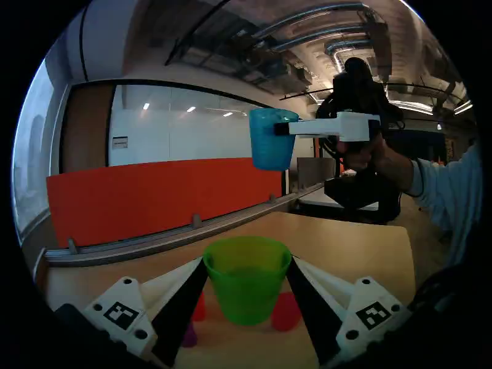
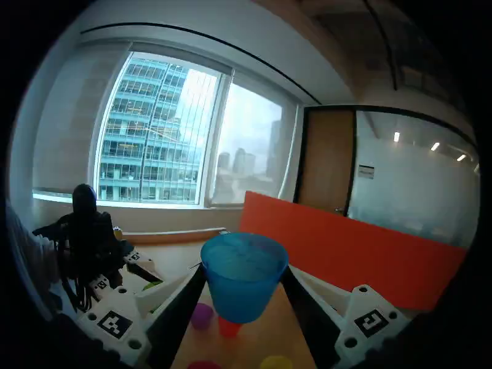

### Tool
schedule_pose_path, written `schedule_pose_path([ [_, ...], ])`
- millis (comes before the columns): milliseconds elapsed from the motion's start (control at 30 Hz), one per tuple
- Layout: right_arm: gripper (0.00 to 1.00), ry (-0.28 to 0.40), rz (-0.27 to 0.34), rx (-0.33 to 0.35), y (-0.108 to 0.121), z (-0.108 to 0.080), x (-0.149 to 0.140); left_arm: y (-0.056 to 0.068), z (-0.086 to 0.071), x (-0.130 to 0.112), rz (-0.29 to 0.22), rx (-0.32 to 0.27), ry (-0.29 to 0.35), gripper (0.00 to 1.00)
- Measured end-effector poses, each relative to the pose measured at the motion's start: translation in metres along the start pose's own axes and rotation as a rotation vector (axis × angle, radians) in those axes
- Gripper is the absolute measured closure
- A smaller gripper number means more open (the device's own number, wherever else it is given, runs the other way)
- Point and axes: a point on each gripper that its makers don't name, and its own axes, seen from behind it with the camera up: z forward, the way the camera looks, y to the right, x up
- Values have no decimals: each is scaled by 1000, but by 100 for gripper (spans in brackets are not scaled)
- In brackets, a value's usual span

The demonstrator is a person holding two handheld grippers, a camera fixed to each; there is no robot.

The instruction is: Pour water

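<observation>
My left gripper [image 1: 247, 289] is shut on an upright green cup [image 1: 247, 280], held just above the wooden table [image 1: 363, 246]. My right gripper [image 2: 243, 289] is shut on an upright blue cup [image 2: 243, 280]. In the left gripper view that blue cup [image 1: 271, 139] hangs high above the table to the upper right, pinched by the right gripper [image 1: 284, 129], which a hand [image 1: 363, 154] holds. In the right gripper view the left gripper [image 2: 144, 270] shows at lower left, with a sliver of green beside it.
Small cups stand on the table: red [image 1: 286, 310], another red [image 1: 199, 307] and purple [image 1: 189, 335] below the green cup; purple [image 2: 202, 315], red [image 2: 229, 326] and yellow [image 2: 275, 362] below the blue cup. An orange partition [image 1: 154, 197] runs along the table's far edge.
</observation>
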Motion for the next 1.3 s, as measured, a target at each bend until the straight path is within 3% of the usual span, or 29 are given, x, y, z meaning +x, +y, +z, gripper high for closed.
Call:
schedule_pose_path([
  [567,11,-33,14,-120,49,-45,-35,-10,-13,-11,5,30,-38,13],
  [1000,9,-50,25,-123,51,-56,-52,-3,-9,-20,1,16,-58,13],
  [1300,9,-99,27,-107,47,-62,-82,3,-5,-37,-2,-1,-99,13],
])
